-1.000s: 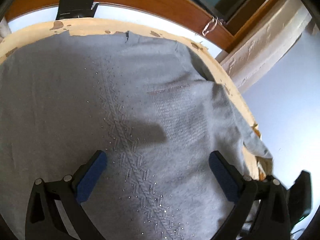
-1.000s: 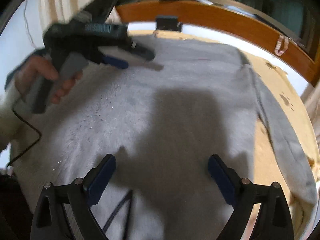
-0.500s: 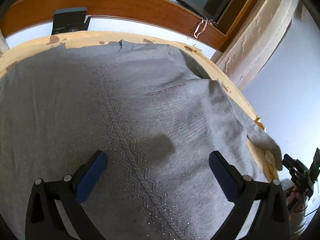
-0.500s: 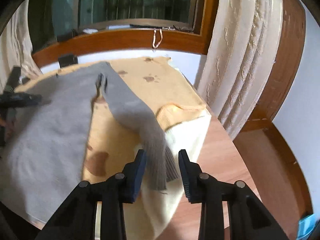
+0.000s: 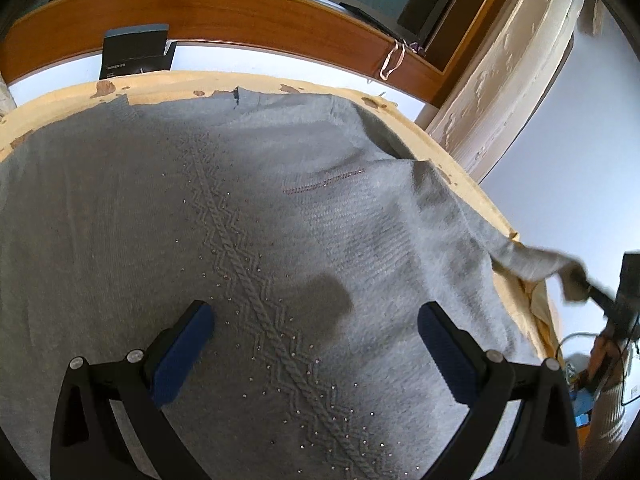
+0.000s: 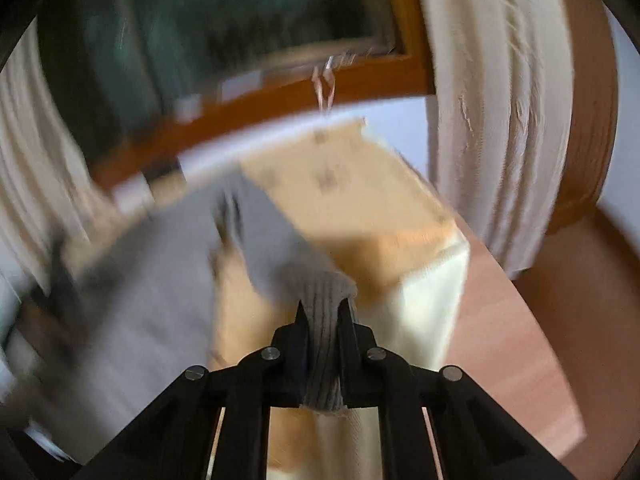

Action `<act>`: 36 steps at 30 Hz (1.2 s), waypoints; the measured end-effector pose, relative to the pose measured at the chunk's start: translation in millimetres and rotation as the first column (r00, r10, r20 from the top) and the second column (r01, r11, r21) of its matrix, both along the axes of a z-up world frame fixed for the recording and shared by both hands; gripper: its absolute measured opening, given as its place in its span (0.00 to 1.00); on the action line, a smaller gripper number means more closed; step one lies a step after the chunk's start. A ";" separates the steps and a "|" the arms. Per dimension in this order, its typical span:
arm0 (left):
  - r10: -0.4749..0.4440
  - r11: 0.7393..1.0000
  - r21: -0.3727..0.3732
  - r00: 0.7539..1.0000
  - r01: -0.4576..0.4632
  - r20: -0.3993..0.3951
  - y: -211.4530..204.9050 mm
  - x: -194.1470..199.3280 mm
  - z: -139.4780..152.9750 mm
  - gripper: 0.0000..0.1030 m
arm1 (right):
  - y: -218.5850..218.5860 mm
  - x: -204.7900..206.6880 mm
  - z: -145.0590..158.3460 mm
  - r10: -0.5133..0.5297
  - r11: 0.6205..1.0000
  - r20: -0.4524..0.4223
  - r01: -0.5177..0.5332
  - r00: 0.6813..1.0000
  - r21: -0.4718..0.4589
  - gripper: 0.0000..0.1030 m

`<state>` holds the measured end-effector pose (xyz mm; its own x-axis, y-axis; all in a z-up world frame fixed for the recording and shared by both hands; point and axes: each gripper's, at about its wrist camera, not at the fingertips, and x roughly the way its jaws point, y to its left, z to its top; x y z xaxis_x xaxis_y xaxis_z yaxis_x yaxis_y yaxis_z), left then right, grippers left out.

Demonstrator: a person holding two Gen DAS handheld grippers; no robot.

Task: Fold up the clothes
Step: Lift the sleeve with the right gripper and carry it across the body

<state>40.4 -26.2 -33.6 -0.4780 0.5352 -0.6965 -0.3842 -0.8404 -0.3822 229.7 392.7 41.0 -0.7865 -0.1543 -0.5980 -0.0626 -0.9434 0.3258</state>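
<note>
A grey knit sweater (image 5: 248, 216) with a studded cable pattern lies spread flat on a yellow blanket (image 5: 168, 84). My left gripper (image 5: 314, 344) is open and empty, hovering just above the sweater's front. My right gripper (image 6: 322, 316) is shut on the ribbed cuff (image 6: 326, 292) of the sweater's sleeve (image 6: 264, 224) and holds it lifted off the blanket's corner. In the left wrist view the same sleeve (image 5: 532, 264) stretches out past the table's right edge to the right gripper (image 5: 588, 292). The right wrist view is motion-blurred.
A wooden window sill (image 5: 240, 12) runs along the back with a dark box (image 5: 136, 52) on it. A cream curtain (image 6: 492, 100) hangs at the right. Wooden floor (image 6: 500, 340) lies beyond the blanket's corner (image 6: 432, 264).
My right gripper has closed on the sleeve cuff and lifted it away from the blanket's edge. My left gripper has stayed open over the sweater, barely moving.
</note>
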 end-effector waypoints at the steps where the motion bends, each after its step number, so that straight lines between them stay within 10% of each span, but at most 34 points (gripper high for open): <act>1: 0.000 1.000 0.012 1.000 0.000 0.002 -1.6 -0.4 0.0 0.99 | 12.5 -1.5 8.7 -0.017 0.997 -0.037 0.014 0.999 -0.069 0.12; 7: 0.005 0.991 0.131 1.000 -0.008 0.021 -17.4 -3.0 -1.6 0.99 | 88.5 -21.8 43.1 -0.180 0.926 -0.170 0.108 0.969 -0.361 0.12; 14: 0.010 0.984 0.178 1.000 -0.015 0.029 -22.0 -3.9 -2.1 0.99 | 133.5 -67.2 -5.8 -0.287 0.834 0.055 0.278 0.956 -0.477 0.12; 19: 0.012 0.978 0.207 0.999 -0.019 0.034 -25.9 -4.7 -3.1 0.99 | 135.7 -74.7 -18.3 -0.301 0.792 0.060 0.285 0.952 -0.540 0.12; 28: 0.005 0.965 0.262 0.997 -0.024 0.072 -33.2 -7.8 -2.2 1.00 | 84.8 -88.1 88.0 -0.201 0.856 -0.170 0.089 0.965 -0.509 0.12; 36: 0.012 0.889 0.446 0.979 -0.104 0.204 -71.8 -5.3 13.1 1.00 | -21.3 -118.7 168.5 -0.001 0.884 -0.311 -0.144 0.950 -0.444 0.12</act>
<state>35.1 -98.0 -20.5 -0.4013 0.7887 -0.4658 -0.2217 -0.5771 -0.7860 111.0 371.3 209.5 -0.8900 -0.4147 -0.1896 0.1661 -0.6822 0.7120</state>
